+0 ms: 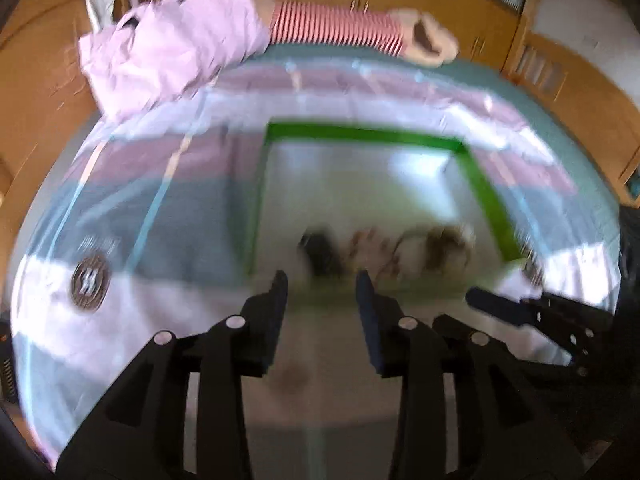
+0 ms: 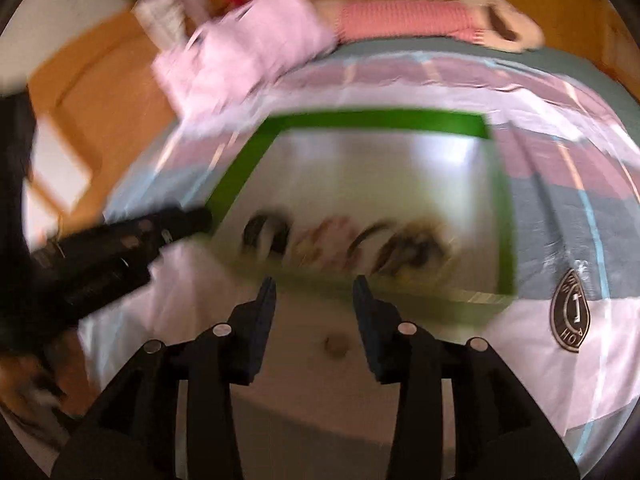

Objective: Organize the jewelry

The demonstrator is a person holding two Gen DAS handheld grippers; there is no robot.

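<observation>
A: What's biggest?

B: One bed with a striped cover fills both views. On it lies one white tray with a green rim, centre frame. One pink cloth is bunched at upper left, with one red-striped piece beside it along the top.

A: And the jewelry?

B: It is in the tray's near part, just beyond the fingertips. The blur is heavy. In the left view I count one dark ring, one pinkish piece and one brownish tangle. The right view spreads the row wider: the dark ring, the pinkish piece, then the tangle. I cannot tell the exact count.

A: Grippers?

B: Two. The left gripper has its jaws apart with nothing between them. The right gripper is the same, parted and empty. Neither touches the jewelry.

A: What differs between views?

B: Each shows the other gripper at its edge: right gripper at lower right of the left view, left gripper at mid left of the right view. Each shows one round badge on the cover, left edge there, lower right here.
</observation>
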